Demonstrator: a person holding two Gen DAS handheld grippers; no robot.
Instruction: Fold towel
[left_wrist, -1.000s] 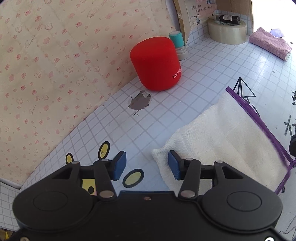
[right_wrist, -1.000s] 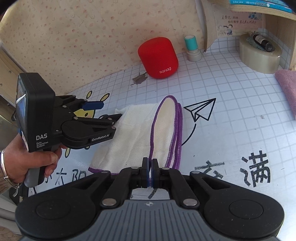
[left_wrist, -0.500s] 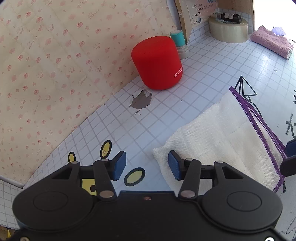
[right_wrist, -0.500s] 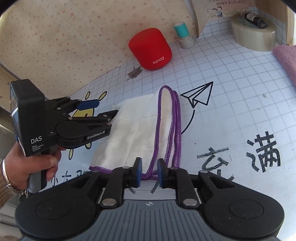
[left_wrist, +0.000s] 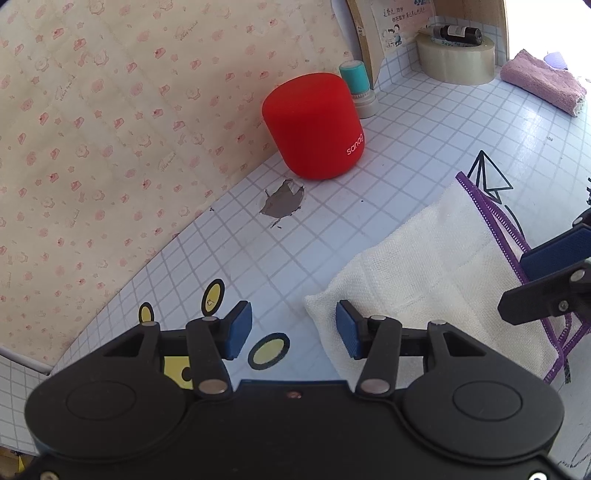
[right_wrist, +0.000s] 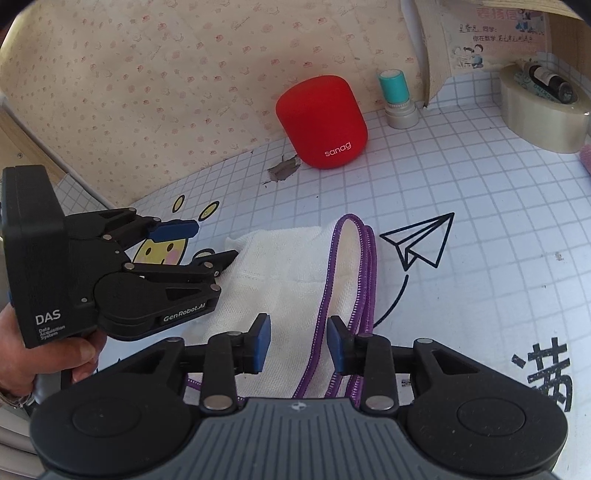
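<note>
A white towel (left_wrist: 424, 266) with purple stitched edges lies folded on the checked table mat. In the right wrist view the towel (right_wrist: 288, 273) has its purple edges stacked along the right side. My left gripper (left_wrist: 293, 321) is open; its right pad rests at the towel's near left corner, its left pad over bare mat. From the right wrist view the left gripper (right_wrist: 207, 243) stands at the towel's left edge. My right gripper (right_wrist: 297, 339) is open low over the towel's near end, with the purple hem between the pads, untouched. Its fingers (left_wrist: 554, 258) enter at the right.
A red speaker (right_wrist: 321, 118) stands at the back by the patterned wall, a teal-capped stamp (right_wrist: 397, 96) beside it. A tape roll (right_wrist: 543, 110) with a small bottle sits at the back right, near a pink cloth (left_wrist: 543, 79). A hand (right_wrist: 37, 354) holds the left gripper.
The right gripper's jaws went from shut to open and it moved forward and lower over the towel's purple hem. The left gripper stayed put.
</note>
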